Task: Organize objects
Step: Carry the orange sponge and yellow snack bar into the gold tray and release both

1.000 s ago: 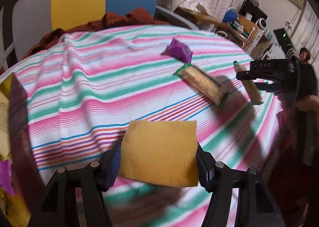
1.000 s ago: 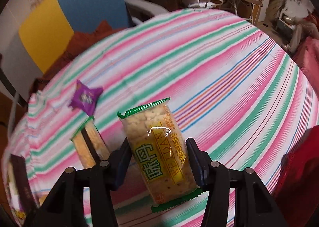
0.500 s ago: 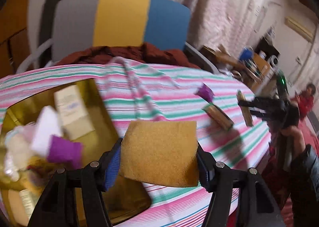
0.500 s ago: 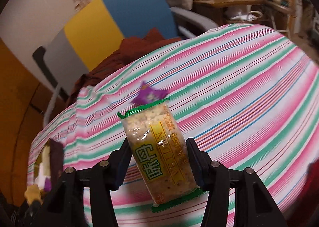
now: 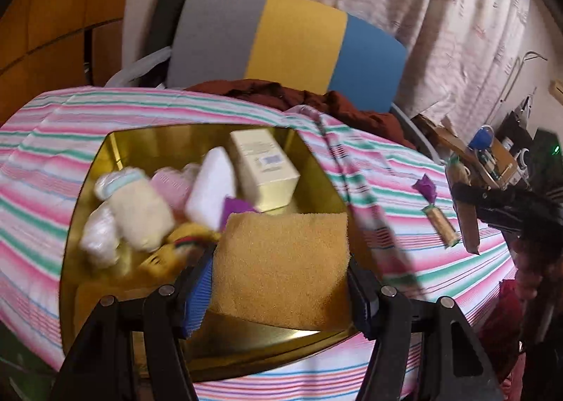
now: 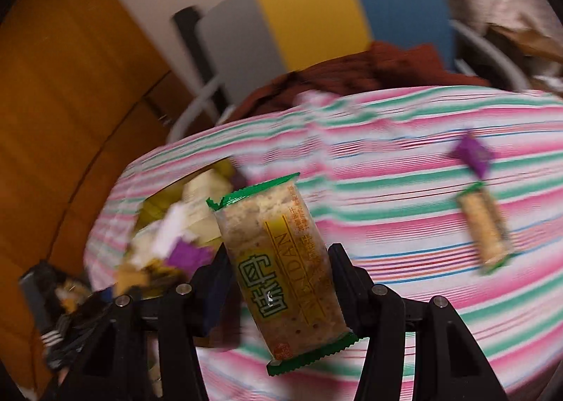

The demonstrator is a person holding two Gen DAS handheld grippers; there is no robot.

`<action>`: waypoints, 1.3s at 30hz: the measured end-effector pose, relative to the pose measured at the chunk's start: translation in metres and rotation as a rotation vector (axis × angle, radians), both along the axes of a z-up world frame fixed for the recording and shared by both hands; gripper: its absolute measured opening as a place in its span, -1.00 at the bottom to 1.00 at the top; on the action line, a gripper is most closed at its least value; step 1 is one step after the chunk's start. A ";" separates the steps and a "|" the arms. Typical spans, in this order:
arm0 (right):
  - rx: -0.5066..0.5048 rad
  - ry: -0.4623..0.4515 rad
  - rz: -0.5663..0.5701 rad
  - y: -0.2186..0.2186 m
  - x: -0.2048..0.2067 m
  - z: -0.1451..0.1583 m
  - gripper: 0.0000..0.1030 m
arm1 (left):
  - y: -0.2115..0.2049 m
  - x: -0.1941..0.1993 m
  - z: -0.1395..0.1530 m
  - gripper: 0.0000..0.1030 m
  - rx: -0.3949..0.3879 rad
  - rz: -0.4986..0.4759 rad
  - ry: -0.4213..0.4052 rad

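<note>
Our left gripper [image 5: 281,281] pinches a tan sponge [image 5: 281,267] above the near edge of the gold tray [image 5: 116,140] on the striped tablecloth [image 5: 52,161], while our right gripper [image 6: 278,281] pinches a cracker packet [image 6: 281,271] just right of that tray.

Count: 2 cracker packs (one gripped [image 6: 285,274], one on the tablecloth [image 6: 484,228]), 1 sponge [image 5: 281,267], 1 gold tin [image 5: 116,144], 1 cream box [image 5: 264,169], 1 loose purple candy [image 5: 425,186]
</note>
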State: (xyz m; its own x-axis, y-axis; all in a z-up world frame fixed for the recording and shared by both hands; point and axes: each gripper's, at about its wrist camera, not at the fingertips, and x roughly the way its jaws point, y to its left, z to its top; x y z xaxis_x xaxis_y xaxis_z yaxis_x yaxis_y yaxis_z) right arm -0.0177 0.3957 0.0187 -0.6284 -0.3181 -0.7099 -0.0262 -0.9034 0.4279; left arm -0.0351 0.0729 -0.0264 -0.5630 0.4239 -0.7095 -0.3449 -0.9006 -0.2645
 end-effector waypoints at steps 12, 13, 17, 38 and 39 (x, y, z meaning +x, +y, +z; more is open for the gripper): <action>-0.029 -0.043 0.165 -0.098 -0.024 -0.016 0.11 | -0.021 0.004 -0.008 0.34 -0.065 0.082 0.001; -0.023 -0.052 0.177 -0.103 -0.025 -0.019 0.11 | -0.022 0.005 -0.008 0.35 -0.069 0.088 0.003; 0.016 -0.078 0.195 -0.118 -0.028 -0.030 0.12 | -0.023 0.007 -0.007 0.37 -0.091 0.099 0.013; 0.143 -0.066 0.167 -0.126 -0.010 -0.035 0.49 | -0.023 0.014 -0.005 0.52 -0.185 0.149 0.064; 0.150 -0.061 0.162 -0.125 -0.010 -0.035 0.50 | -0.023 0.015 -0.004 0.52 -0.187 0.150 0.067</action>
State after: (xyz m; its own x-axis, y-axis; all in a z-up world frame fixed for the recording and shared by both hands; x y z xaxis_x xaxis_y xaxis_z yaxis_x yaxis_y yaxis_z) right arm -0.0274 0.2703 -0.0158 -0.5319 -0.2994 -0.7921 0.1023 -0.9513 0.2909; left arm -0.0206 0.0501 -0.0305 -0.6581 0.1967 -0.7268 -0.2146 -0.9742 -0.0693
